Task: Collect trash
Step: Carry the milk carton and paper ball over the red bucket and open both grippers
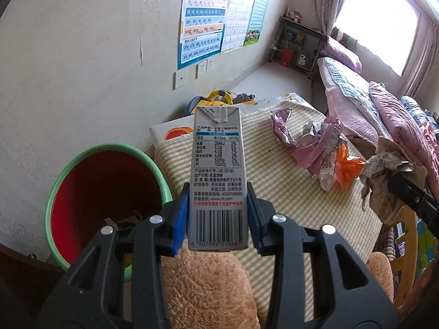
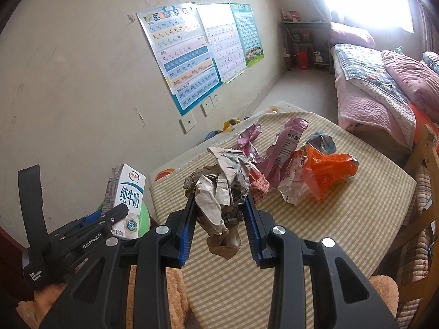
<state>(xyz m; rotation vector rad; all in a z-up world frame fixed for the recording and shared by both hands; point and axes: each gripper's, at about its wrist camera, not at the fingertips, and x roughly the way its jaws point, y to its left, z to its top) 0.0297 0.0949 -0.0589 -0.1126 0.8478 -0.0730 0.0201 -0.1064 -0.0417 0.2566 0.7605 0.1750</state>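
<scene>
Closest in, the left gripper (image 1: 218, 216) pinches one milk carton (image 1: 216, 175) low on its sides, upright, hanging over the near left corner of the striped cushion (image 1: 274, 186) and just right of the single red bin (image 1: 107, 186) with its green rim. That low hold is the weak point, I judge: the tall carton could tip or slide out if the hand swings hard toward the bin. Beside it, the right gripper (image 2: 219, 227) squeezes one wad of crumpled paper (image 2: 219, 192), with a loose brown tail dangling below the pads that could tear off or drop short of the bin. Both loads must cross the gap between the cushion's left edge and the rim, so a release too soon would land on the floor. Farther back, near the cushion's right edge, lie roughly two pink wrappers (image 2: 285, 148) and one orange bag (image 2: 329, 170), piled together, exact number hard to tell.
</scene>
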